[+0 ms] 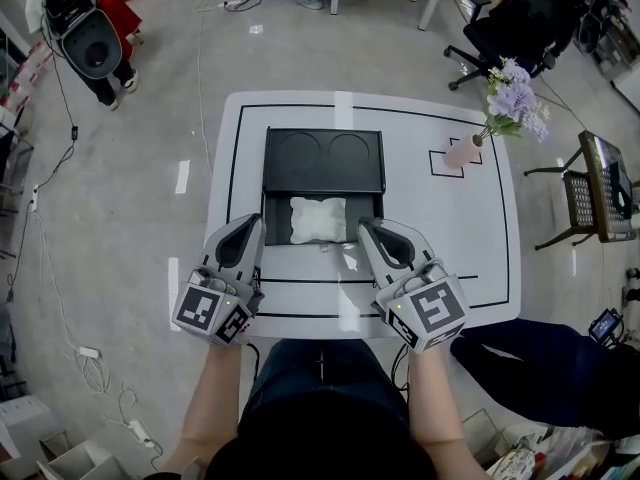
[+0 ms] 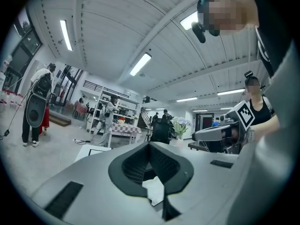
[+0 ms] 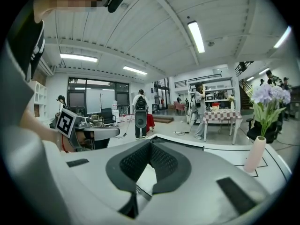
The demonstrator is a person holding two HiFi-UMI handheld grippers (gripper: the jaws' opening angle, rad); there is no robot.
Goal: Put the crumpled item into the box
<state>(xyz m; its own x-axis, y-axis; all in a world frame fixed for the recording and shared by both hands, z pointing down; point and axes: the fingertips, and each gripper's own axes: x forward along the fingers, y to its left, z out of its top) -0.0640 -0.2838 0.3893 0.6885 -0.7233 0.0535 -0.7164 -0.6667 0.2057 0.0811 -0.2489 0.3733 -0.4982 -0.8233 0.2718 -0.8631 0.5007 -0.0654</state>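
**Already in: crumpled item rests in the box**

Seemingly the job is almost done: the white crumpled paper-like item [image 1: 318,218] lies inside the tray of the open black rectangular box [image 1: 278,208], lid flat behind it, on the white tabletop [image 1: 460,248]. Flanking the tray's front corners, the left hand-held gripper [image 1: 258,221] and right hand-held gripper [image 1: 365,226] are both pinched together, holding nothing. Best to draw them straight back, level, clear of the front wall so nothing snags.
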